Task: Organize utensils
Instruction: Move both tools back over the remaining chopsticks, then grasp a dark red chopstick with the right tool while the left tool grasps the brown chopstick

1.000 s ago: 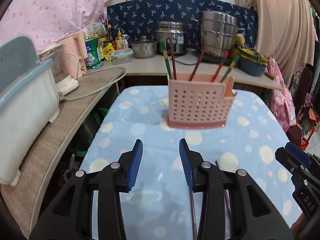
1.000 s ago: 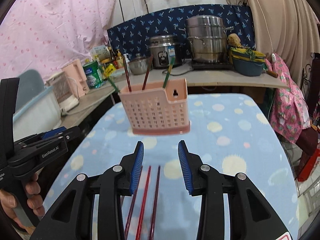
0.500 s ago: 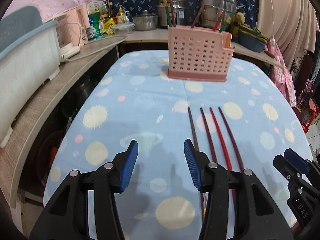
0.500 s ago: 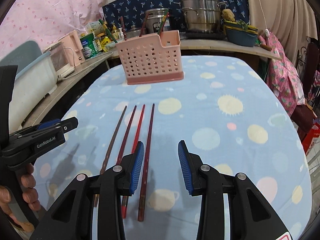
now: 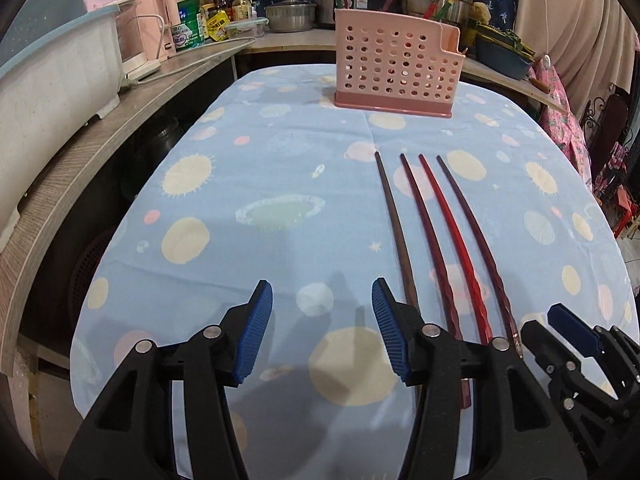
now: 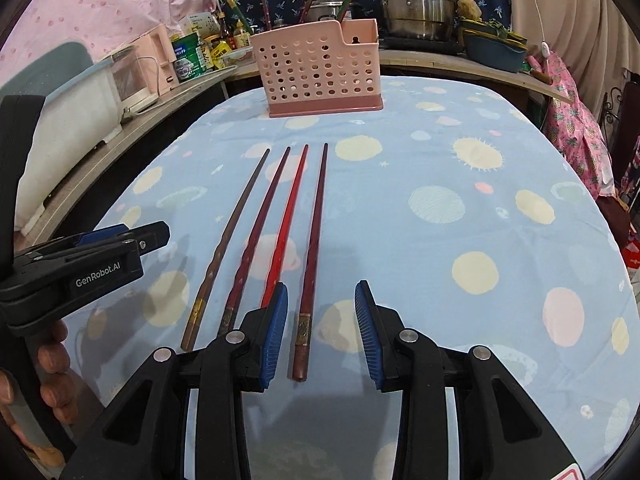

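Observation:
Several long chopsticks lie side by side on the blue spotted cloth: a brown one (image 5: 394, 216), two dark red ones and a bright red one (image 5: 452, 228). A pink perforated holder (image 5: 396, 68) stands at the far end with other chopsticks upright in it. My left gripper (image 5: 320, 300) hovers low just left of the brown chopstick, its jaws opening, nothing between them. My right gripper (image 6: 322, 300) is open and straddles the handle end of the rightmost dark chopstick (image 6: 314, 232); the pads do not touch it. The holder (image 6: 320, 76) shows in that view too.
A wooden counter (image 5: 100, 144) curves along the left with a white bin (image 5: 52, 92), small appliances and bottles. Steel pots (image 6: 412, 0) stand behind the holder. A hand (image 6: 48, 360) holds the left gripper's handle. The table's right edge (image 6: 600, 216) drops off near pink fabric.
Both grippers have come down toward the cloth and tilted downward. The left jaws have widened. The rightmost chopstick's handle end now lies between the right fingers.

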